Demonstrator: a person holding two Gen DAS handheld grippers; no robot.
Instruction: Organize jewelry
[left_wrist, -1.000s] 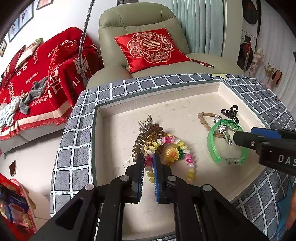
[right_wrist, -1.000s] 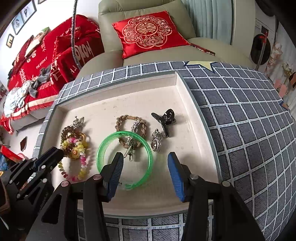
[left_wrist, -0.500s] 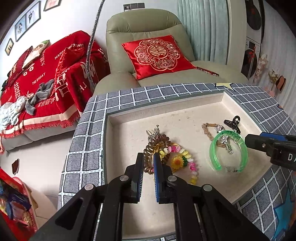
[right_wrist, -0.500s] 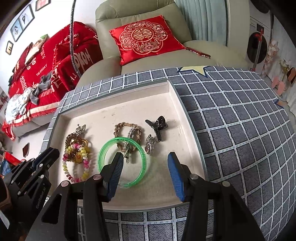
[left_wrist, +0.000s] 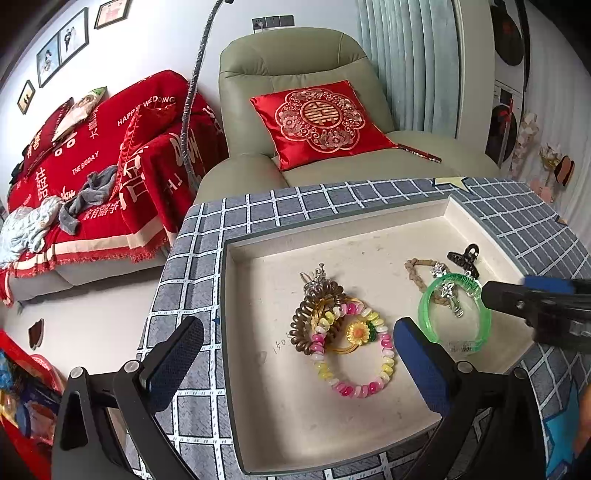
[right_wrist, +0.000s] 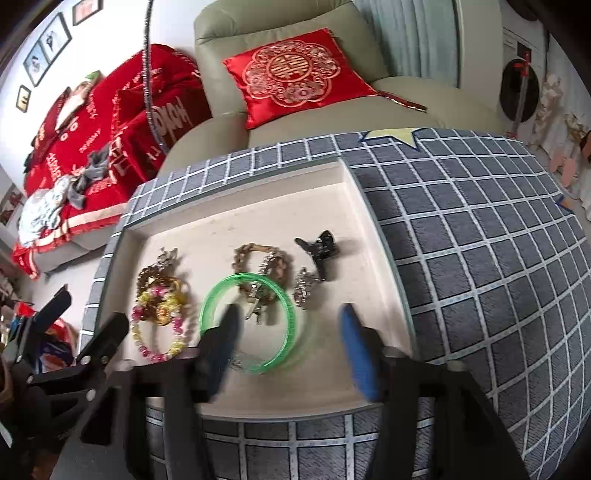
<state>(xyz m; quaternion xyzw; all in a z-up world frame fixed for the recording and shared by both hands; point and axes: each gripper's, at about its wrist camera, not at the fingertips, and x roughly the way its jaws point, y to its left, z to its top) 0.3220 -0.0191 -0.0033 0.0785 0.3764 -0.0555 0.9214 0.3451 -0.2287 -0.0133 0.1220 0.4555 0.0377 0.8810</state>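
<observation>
A cream tray (left_wrist: 332, 254) on a grey checked cloth holds the jewelry. A pink and yellow bead bracelet (left_wrist: 388, 356), a brown coil tie (left_wrist: 301, 326) and a yellow flower (left_wrist: 357, 331) lie together at its left. My left gripper (left_wrist: 295, 332) hovers over them, jaws opening wide, touching nothing. A green bangle (right_wrist: 210, 306) lies over a braided bracelet (right_wrist: 245, 254), beside a silver charm (right_wrist: 304, 290) and a black claw clip (right_wrist: 319, 251). My right gripper (right_wrist: 290, 334) hangs above the bangle, jaws opening and blurred, nothing gripped.
The checked cloth (right_wrist: 480, 240) runs wide to the right of the tray. Behind the table stand a grey-green armchair (left_wrist: 295, 55) with a red cushion (left_wrist: 321, 118) and a sofa with a red throw (left_wrist: 92, 155). A cable (left_wrist: 192, 92) hangs in front of them.
The left jaws went from shut to wide apart, and the right jaws spread further. Both views drew back slightly from the tray. The jewelry has stayed where it lay.
</observation>
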